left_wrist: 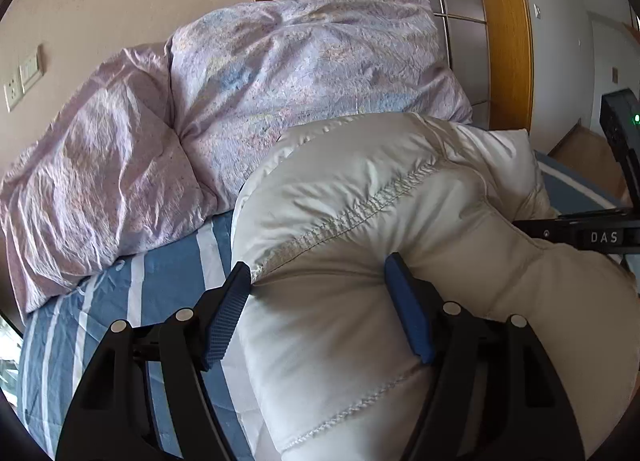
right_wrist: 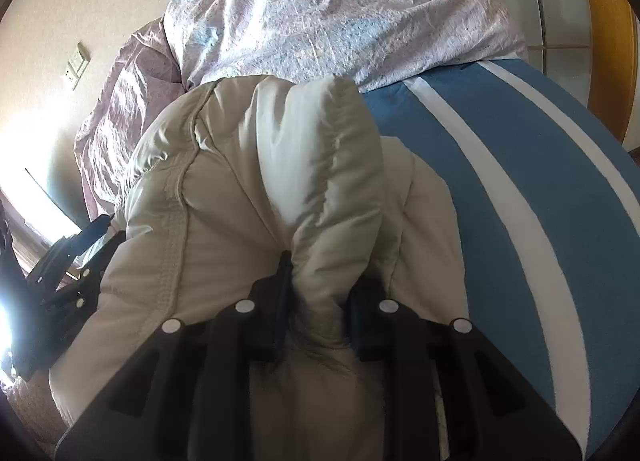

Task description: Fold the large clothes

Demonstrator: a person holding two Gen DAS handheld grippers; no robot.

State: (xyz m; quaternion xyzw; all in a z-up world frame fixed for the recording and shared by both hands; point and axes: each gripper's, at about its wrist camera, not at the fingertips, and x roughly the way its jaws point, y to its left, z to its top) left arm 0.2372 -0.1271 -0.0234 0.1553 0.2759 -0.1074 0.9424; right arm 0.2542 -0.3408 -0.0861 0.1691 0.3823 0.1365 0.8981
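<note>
- The left wrist view showed the white puffer jacket [left_wrist: 360,221] bulging over the striped blue sheet [left_wrist: 132,301], with the lilac duvet [left_wrist: 240,101] heaped behind it against the wall, where a socket plate [left_wrist: 22,77] was fixed.
- Only that view caught the wooden door frame [left_wrist: 508,41] and, at its right edge, the black body of the other tool.
- The right wrist view alone showed a long bare stretch of the sheet [right_wrist: 540,201] to the right of the jacket [right_wrist: 240,201], and bright glare at its left edge.
- The left gripper [left_wrist: 318,273] stood fairly wide, its blue pads [left_wrist: 408,309] pressed into either side of a thick quilted roll of the jacket, so it gripped that roll.
- The right gripper [right_wrist: 316,289] stood much narrower and was clamped on a pinched fold of the jacket that rose upright between its fingers [right_wrist: 282,293].
- The jacket lay on the bed, touching the duvet at its far end.
</note>
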